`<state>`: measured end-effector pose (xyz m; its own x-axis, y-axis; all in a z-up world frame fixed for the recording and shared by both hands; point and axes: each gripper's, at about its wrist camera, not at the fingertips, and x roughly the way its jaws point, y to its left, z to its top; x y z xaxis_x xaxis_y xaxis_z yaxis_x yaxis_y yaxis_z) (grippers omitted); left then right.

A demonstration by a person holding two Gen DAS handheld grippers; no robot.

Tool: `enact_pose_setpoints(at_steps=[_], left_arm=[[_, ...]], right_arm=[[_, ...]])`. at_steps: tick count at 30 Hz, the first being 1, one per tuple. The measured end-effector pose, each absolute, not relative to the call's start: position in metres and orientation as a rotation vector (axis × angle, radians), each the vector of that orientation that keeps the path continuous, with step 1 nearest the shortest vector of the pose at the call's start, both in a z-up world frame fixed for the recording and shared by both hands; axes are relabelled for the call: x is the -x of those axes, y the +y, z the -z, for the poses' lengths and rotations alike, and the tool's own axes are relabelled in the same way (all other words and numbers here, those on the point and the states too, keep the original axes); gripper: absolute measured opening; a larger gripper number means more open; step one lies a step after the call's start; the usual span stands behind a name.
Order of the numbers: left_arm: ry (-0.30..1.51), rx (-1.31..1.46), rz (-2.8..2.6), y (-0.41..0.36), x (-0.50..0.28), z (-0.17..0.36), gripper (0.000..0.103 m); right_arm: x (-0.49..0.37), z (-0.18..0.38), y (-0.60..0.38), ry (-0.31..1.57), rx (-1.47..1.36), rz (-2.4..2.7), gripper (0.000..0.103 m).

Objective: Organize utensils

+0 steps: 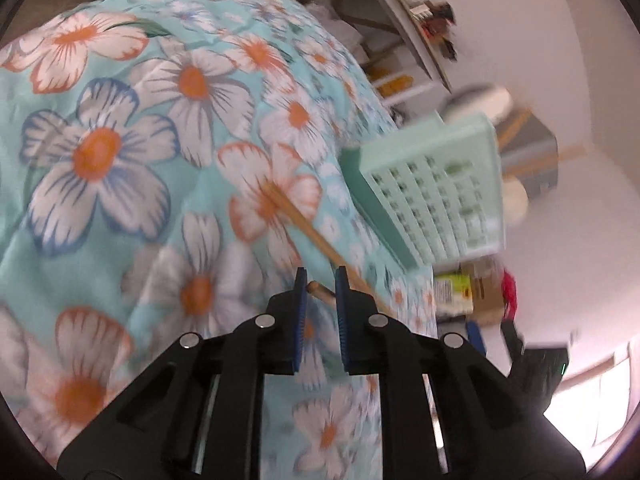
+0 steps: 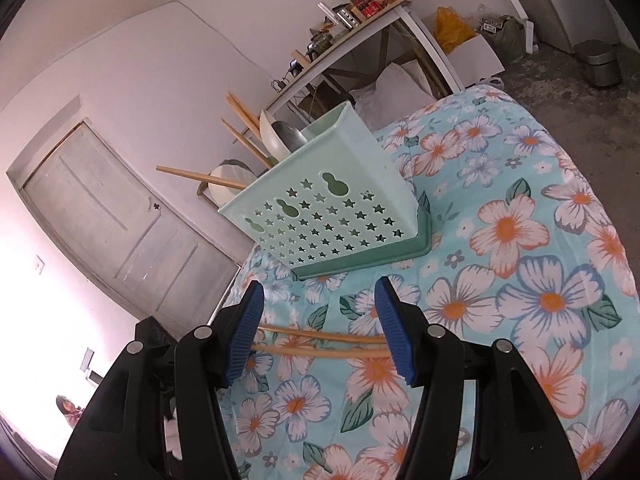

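Note:
In the left wrist view my left gripper (image 1: 320, 276) is shut on the end of a wooden chopstick (image 1: 320, 291), which sits crosswise between the blue pads. A second chopstick (image 1: 304, 224) lies on the floral cloth and runs behind the right finger. The mint-green utensil holder (image 1: 436, 196) with star holes stands ahead to the right. In the right wrist view my right gripper (image 2: 320, 282) is open and hovers over two chopsticks (image 2: 320, 344) lying side by side on the cloth, untouched by the pads. Behind them, the holder (image 2: 332, 208) contains chopsticks and spoons (image 2: 280, 136).
A blue floral cloth (image 2: 520, 240) covers the work surface, which drops off just past the holder. Beyond it are a white door (image 2: 112, 208), a cluttered shelf (image 2: 360, 12), a grey bin (image 2: 600, 62) and boxes on the floor (image 1: 480, 292).

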<state>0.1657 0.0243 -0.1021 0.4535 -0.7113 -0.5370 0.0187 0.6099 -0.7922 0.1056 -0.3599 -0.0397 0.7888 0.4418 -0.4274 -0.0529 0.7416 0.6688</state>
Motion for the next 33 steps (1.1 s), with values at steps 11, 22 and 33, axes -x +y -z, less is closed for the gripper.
enact_pose_setpoints(at_steps=[11,22,33], left_arm=[[0.984,0.356,0.549,0.017,-0.104,0.065,0.053],[0.714,-0.169,0.738,-0.095,-0.087,0.019,0.055],[0.738,-0.573,0.873,-0.209,-0.091,0.064,0.04]], right_arm=[[-0.099,0.03,-0.362,0.586,-0.665,-0.274,0.057],[-0.09,0.037,-0.377,0.608,-0.628,-0.166,0.057],[-0.08,0.064,-0.418,0.646,-0.66,-0.063,0.057]])
